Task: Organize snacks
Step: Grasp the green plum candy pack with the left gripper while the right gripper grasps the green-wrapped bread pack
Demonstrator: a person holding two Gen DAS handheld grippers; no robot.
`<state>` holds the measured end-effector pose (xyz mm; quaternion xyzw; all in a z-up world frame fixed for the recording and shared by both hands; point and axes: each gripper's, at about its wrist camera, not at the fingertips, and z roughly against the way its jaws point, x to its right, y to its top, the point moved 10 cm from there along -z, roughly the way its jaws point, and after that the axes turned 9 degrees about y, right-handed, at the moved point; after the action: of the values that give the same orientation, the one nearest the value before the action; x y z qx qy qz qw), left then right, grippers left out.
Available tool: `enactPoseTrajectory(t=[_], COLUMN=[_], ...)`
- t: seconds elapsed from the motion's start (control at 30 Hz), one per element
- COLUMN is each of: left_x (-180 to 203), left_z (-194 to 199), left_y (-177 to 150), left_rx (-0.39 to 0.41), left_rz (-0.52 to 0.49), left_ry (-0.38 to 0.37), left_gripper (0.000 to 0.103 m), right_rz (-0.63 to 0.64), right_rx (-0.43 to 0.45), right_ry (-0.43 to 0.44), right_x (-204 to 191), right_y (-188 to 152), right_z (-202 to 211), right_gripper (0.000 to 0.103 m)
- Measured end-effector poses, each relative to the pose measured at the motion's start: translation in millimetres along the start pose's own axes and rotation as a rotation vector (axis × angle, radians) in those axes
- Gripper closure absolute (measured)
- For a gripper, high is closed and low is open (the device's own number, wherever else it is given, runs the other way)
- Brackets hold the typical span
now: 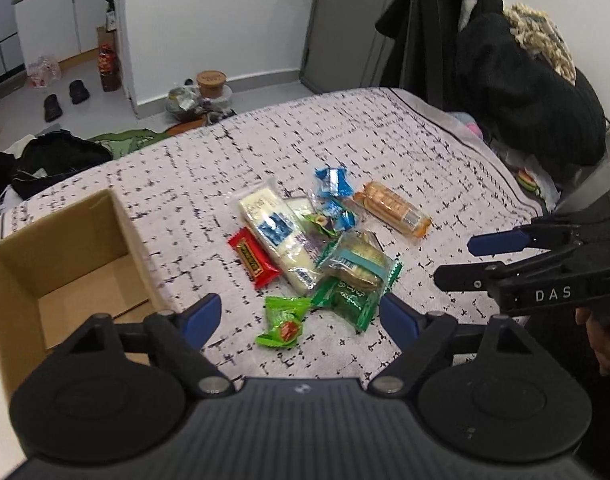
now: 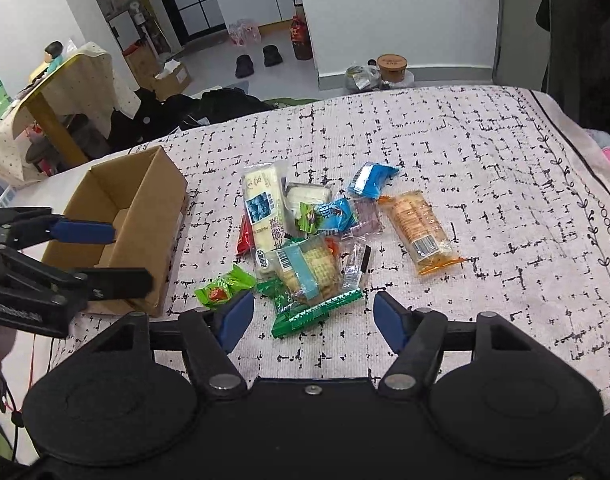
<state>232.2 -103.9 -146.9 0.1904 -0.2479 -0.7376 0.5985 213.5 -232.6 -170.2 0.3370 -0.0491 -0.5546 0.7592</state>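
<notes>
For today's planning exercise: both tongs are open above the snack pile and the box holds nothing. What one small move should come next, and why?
Probably lower the left tongs onto the small green packet. It lies apart at the pile's near edge, nothing rests on it, and it sits between the open fingers, close to the cardboard box. The right tongs can wait.

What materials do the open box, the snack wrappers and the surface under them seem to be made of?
Box: brown corrugated cardboard, matte, with folded flaps.
Snack wrappers: thin plastic film, glossy with crimped ends; the orange pack is partly see-through.
Cover: apparently woven or knitted fabric, matte, finely ribbed.
</notes>
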Motion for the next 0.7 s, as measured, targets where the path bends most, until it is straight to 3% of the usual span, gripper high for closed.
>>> enactPoseTrajectory(t=[0.4, 0.7], left_x=[11.6, 15.2], left_z=[-59.9, -99.4], left_y=[-6.5, -17.1], left_rx=[-0.11, -0.197], left_rz=[0.01, -0.03], left_ry=[-0.012, 0.037], left_gripper=[0.036, 0.047], right_rz=[0.019, 0.083], right_rx=[-0.057, -0.119], right_ry=[0.011, 0.013], right_x=[6.6, 10.2], right_y=[1.0, -0.7], right_z=[-27.3, -57.5], right_gripper=[0.038, 0.038])
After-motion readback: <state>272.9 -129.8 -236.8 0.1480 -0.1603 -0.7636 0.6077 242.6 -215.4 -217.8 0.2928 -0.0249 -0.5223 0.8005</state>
